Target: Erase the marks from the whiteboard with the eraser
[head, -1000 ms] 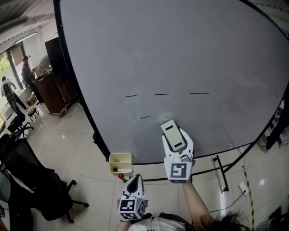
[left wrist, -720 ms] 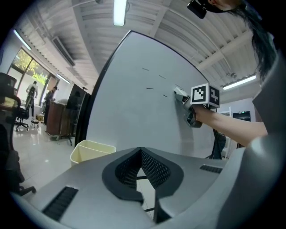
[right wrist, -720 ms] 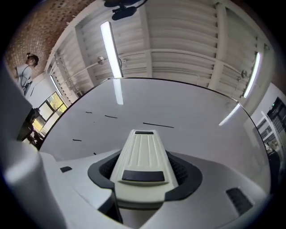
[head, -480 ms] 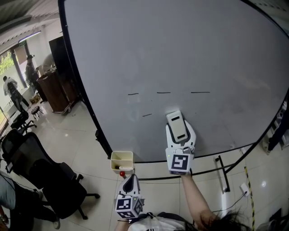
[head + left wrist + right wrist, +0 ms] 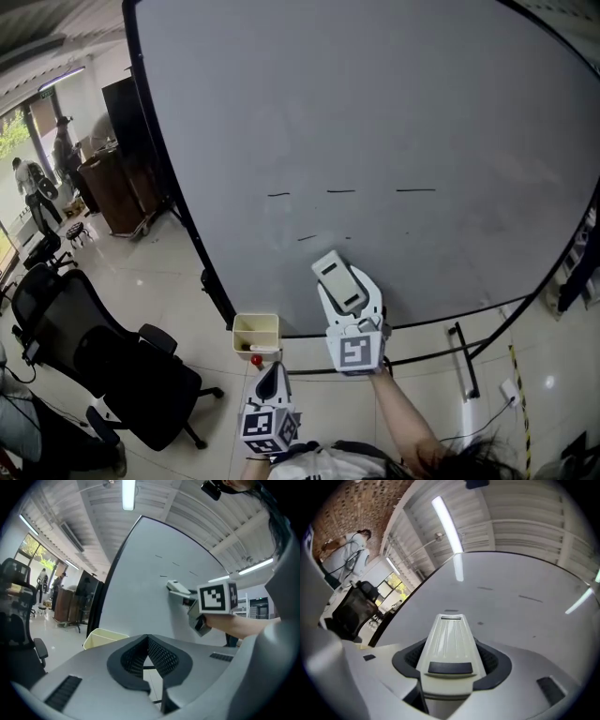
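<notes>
Cream bin (image 5: 255,331) sits at the whiteboard's bottom frame rail, open top. Something white with a red tip lies at its near edge; can't tell what it is.

Right gripper (image 5: 345,294) is clamped on the eraser (image 5: 338,280), cream body with a dark bar across its back. The eraser's nose points up the whiteboard (image 5: 394,103), just under the lower marks. Can't tell if the pad is touching the board.

Marks (image 5: 340,191): three short black dashes in a row, with a shorter dash (image 5: 307,237) and a speck beside it lower down.

Left gripper (image 5: 275,376) is low, near the body, jaws pressed together with nothing between them.

Board is grey-white in a black frame. Floor (image 5: 141,300) is pale glossy tile. Black office chair (image 5: 108,361) at left, dark cabinet (image 5: 111,187) behind it, people (image 5: 37,192) standing far left. Tube light (image 5: 127,494) on a slatted ceiling.

Only print is the black-and-white square marker on each gripper's cube (image 5: 354,352).
</notes>
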### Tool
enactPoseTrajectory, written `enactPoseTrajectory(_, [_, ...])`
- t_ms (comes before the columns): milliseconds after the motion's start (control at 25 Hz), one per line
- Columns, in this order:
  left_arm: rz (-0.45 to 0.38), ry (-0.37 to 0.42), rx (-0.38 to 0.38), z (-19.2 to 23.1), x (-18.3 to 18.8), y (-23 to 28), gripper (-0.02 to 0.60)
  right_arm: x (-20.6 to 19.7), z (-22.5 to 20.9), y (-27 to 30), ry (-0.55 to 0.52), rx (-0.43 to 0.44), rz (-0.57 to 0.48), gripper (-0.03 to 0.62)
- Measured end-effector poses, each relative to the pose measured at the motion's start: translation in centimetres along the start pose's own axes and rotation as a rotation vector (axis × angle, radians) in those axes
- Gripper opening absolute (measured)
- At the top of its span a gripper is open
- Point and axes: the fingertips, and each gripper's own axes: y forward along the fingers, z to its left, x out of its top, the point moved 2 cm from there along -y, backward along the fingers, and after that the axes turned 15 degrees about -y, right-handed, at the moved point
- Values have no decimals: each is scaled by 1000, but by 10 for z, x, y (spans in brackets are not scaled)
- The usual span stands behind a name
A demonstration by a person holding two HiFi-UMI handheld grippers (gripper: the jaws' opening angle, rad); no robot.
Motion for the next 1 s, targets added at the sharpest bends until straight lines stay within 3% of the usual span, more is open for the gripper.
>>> enactPoseTrajectory(120, [-3, -3, 7, 2, 3, 0, -23, 2, -72, -10, 122, -170, 12, 275])
enactPoseTrajectory(200, [-6, -5, 6, 3, 3, -1, -23, -7, -107, -13, 123, -243, 39, 275])
enactPoseTrajectory(400, [5, -9, 1, 7, -1, -3, -23, -18, -115, -7, 41, -293, 58, 275])
enactPoseTrajectory(520, [4, -7, 1, 8, -1, -2, -23, -14, -88, 2, 28, -252, 56, 275])
enactPoseTrajectory(680, [10, -11, -10, 11, -4, -6, -23, -18, -19, 15, -56, -87, 104, 275])
enactPoseTrajectory(760, [9, -8, -12, 13, -3, -9, -23, -24, 3, 16, -73, -53, 121, 275])
enactPoseTrajectory(1000, [5, -2, -16, 17, 4, -16, -23, -23, 4, 12, -62, -21, 145, 276])
